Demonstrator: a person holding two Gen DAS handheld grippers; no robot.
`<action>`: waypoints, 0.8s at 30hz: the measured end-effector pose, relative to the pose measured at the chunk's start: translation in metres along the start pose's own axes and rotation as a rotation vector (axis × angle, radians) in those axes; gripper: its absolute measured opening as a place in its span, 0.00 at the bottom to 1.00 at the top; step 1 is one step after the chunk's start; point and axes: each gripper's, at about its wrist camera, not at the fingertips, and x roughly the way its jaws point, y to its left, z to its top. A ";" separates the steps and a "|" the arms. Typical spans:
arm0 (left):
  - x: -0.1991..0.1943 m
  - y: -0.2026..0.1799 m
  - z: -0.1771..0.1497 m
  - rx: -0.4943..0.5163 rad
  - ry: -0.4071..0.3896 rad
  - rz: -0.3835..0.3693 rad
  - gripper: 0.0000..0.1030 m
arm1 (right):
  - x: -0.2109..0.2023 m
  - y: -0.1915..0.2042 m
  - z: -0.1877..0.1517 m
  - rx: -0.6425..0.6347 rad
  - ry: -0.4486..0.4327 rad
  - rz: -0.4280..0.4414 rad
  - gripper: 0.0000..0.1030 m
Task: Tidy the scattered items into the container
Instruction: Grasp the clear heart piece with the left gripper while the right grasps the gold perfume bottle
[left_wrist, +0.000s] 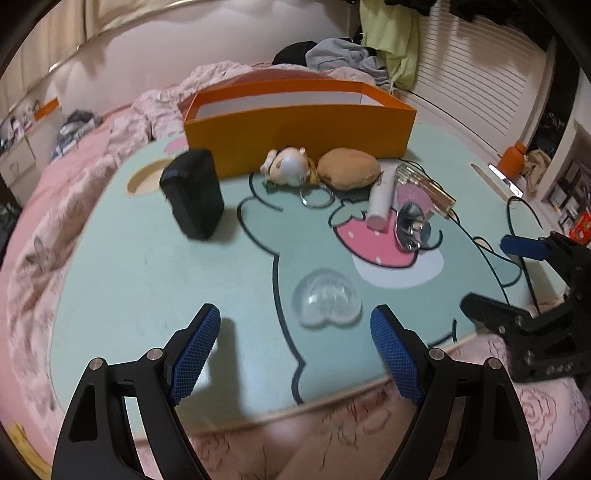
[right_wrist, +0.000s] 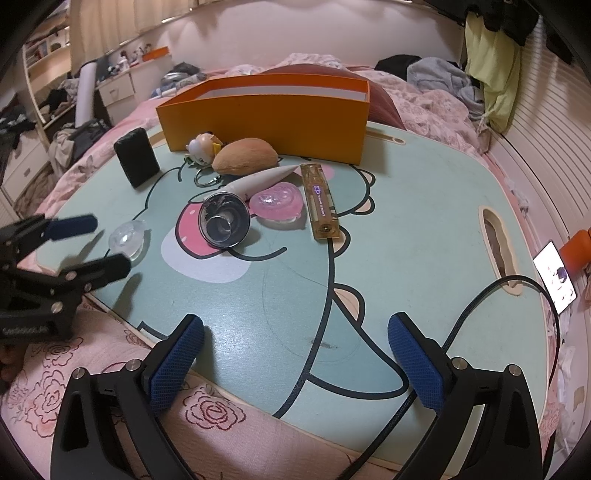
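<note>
Resting on a bed covered in pink bedding, a mint-green lap table (left_wrist: 155, 280) printed with a cartoon and a strawberry carries the scattered items. An open orange box (left_wrist: 299, 133), the container, stands at the table's far edge, and nothing can be seen inside it from these angles. Just in front of it lie a small white plush keychain (left_wrist: 288, 166) with a metal ring and, touching it, a tan bread-shaped plush (left_wrist: 349, 169). To their left a black pouch (left_wrist: 192, 194) stands upright. Nearer the middle, a white tube (right_wrist: 264, 179), a shiny metal funnel-shaped cup (right_wrist: 223, 221) lying on its side, a pink translucent piece (right_wrist: 277, 203) and an amber rectangular case (right_wrist: 320, 201) sit clustered together. A clear heart-shaped piece (left_wrist: 327, 299) lies alone nearer the front edge. The left gripper (left_wrist: 295, 350) hovers just short of that clear heart, its blue-padded jaws spread wide and grasping nothing. The right gripper (right_wrist: 295, 360) hangs over bare tabletop, jaws likewise parted and empty. A black cable (right_wrist: 491, 295) crosses the table's right side.
</note>
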 end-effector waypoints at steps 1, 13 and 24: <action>0.000 0.000 0.003 0.001 -0.007 -0.003 0.81 | 0.000 0.000 0.000 0.000 0.000 0.000 0.97; 0.004 -0.010 0.013 0.026 -0.023 -0.035 0.53 | 0.000 0.000 0.001 0.001 0.000 -0.001 0.98; -0.004 -0.004 0.005 0.002 -0.100 -0.041 0.39 | -0.003 -0.003 0.001 0.015 -0.009 0.009 0.98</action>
